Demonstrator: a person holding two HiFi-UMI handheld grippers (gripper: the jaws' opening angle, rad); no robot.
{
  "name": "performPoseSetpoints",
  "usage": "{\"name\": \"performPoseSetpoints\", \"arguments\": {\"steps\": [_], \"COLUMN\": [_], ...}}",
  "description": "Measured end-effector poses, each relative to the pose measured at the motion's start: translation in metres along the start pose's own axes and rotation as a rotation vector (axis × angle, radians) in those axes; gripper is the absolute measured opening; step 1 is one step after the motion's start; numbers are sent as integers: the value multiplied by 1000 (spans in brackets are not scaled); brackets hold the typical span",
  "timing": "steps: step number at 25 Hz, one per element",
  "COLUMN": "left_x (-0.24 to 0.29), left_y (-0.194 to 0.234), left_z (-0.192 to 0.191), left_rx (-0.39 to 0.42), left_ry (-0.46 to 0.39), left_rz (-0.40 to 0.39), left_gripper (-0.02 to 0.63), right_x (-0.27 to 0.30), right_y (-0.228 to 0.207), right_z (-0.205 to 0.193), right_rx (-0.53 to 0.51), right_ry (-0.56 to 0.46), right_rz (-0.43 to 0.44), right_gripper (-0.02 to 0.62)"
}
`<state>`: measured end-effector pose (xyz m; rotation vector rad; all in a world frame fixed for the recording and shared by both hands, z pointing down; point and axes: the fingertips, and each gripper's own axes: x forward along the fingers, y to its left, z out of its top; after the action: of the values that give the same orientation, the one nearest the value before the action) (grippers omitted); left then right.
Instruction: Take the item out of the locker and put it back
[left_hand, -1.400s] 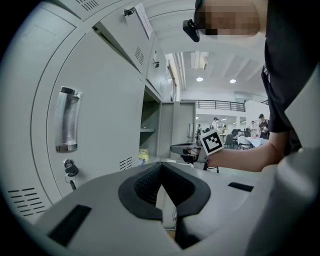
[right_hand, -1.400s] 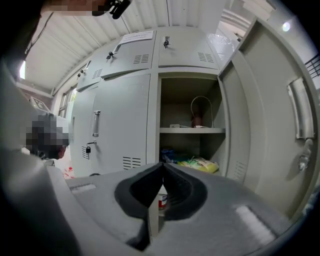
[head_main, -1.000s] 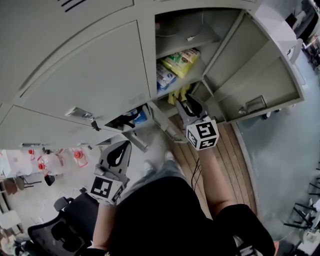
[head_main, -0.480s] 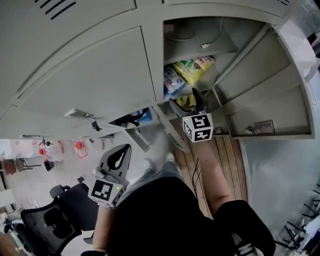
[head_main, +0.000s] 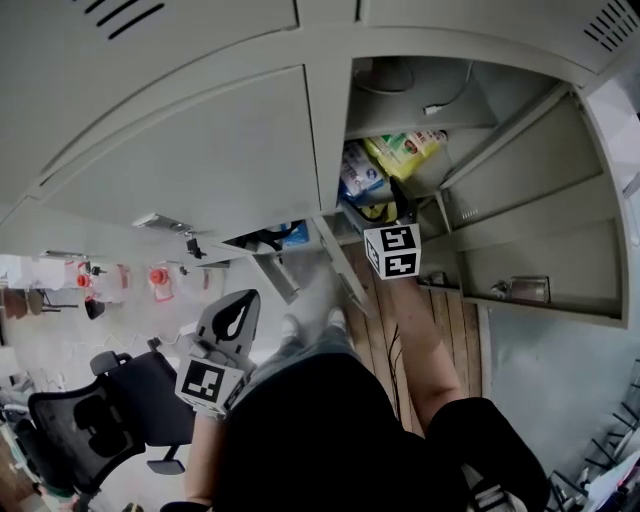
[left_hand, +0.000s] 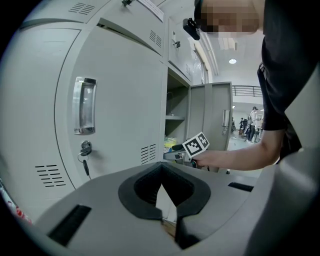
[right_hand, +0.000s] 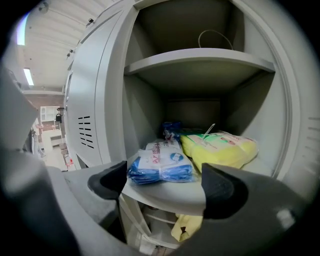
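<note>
Grey locker (right_hand: 112, 100): blue pack (right_hand: 160, 165) beside yellow pack (right_hand: 220, 147) inside

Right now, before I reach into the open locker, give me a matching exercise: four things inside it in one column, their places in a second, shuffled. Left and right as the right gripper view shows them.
Things
1. blue-and-white plastic packet
2. yellow plastic packet
3. thin white cable
4. crumpled yellow item

Places
A. on the top shelf
B. below the middle shelf
C. on the middle shelf, right side
D. on the middle shelf, left side

Pairs: 1-D, 2-C, 3-A, 4-B
</note>
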<state>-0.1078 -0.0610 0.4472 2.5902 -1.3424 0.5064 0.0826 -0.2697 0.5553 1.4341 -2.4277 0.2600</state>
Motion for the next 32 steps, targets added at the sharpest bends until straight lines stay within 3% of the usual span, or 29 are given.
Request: {"name": "performPoseSetpoints", "arguments": {"steps": [11,20,32], "left_x": [2,0,-11], "left_y": [2,-1,-2], "left_z": [-3,-2,-9], "left_rx": [-15,-25,-29], "left_ry": [7,-14,-12], "left_rz": [35,31,19], "left_gripper": [11,11,11], "right_x": [17,12,-3], "right_y": [6,12,14], "right_z": [-5,-6,-5], "right_rx": [-64,-62,-25], "right_ry": [56,66,58], "right_rz": [34,46,27], "right_gripper": [475,392,364]}}
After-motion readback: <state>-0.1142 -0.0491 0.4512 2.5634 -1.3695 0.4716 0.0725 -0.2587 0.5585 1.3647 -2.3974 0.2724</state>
